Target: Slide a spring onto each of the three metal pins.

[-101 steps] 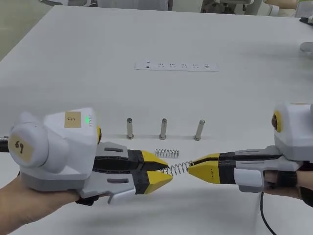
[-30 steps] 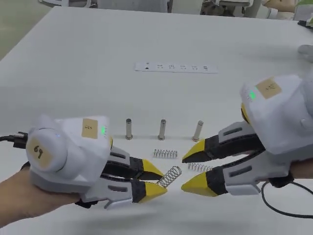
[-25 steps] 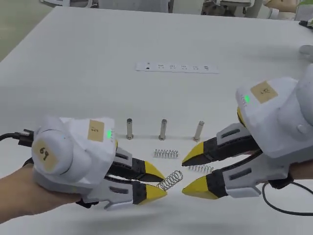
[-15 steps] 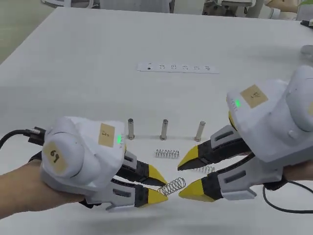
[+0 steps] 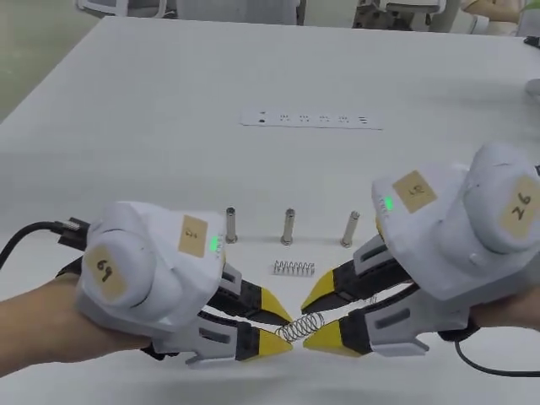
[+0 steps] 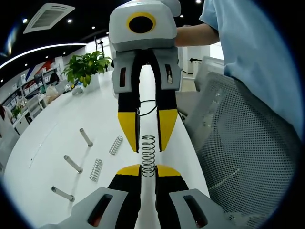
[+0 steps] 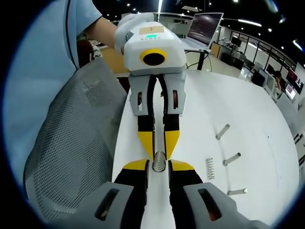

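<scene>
Head view: you are holding one spring (image 5: 301, 326) in the air just above the white table (image 5: 169, 101). The left gripper (image 5: 277, 325) is pinching its near end between narrowly set yellow jaws. The right gripper (image 5: 319, 318) is facing it tip to tip. Its jaws are standing partly open on either side of the spring's free end, and the left gripper view is showing a gap on each side of the coil.

Labels: the left gripper's round end is reading "69" and the right one's "26". The tan sticker on top of each is too small to read.

Springs: three. The first loose spring (image 5: 294, 268) is lying flat just in front of the middle pin (image 5: 289, 226). The second loose spring (image 6: 114, 145) is lying flat near the right pin (image 5: 350, 228).

Pins: three, counting the left pin (image 5: 231, 224), all standing upright in a row and none yet wearing a spring.

One white power strip (image 5: 310, 119) is lying well beyond them.
</scene>
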A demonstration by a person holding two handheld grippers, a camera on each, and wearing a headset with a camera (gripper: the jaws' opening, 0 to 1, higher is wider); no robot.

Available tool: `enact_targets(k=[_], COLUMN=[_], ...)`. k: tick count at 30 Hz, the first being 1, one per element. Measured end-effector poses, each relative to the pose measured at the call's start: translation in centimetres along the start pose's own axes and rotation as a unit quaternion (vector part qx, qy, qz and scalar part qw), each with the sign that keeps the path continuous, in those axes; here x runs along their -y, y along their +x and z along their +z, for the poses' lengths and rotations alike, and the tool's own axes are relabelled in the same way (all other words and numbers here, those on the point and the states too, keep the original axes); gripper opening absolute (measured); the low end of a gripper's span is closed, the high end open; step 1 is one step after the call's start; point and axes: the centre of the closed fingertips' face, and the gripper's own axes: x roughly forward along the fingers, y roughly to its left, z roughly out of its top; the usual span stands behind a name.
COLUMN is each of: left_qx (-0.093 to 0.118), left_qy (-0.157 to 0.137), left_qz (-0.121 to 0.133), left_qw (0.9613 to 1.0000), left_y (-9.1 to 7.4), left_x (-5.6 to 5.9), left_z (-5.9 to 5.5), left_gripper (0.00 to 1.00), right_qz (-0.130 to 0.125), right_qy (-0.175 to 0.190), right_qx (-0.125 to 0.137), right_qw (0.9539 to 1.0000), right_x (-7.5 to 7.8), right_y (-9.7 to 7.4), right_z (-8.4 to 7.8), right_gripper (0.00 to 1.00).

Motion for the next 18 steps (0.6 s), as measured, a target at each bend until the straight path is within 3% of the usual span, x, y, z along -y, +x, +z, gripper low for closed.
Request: enact_targets(k=[18], left_qx=[0.003], left_qy=[-0.005], left_qz=[-0.002], left_qw=[1.0], left_y=[0.09], left_x=[0.1], left_z=[0.18], left_gripper=[0.02], right_qz=[0.004], right_qy=[-0.005], right_qx=[-0.01], right_qw=[0.9999], right_x=[-0.04], right_y=[0.71], right_z=[-0.35], right_gripper=[0.09])
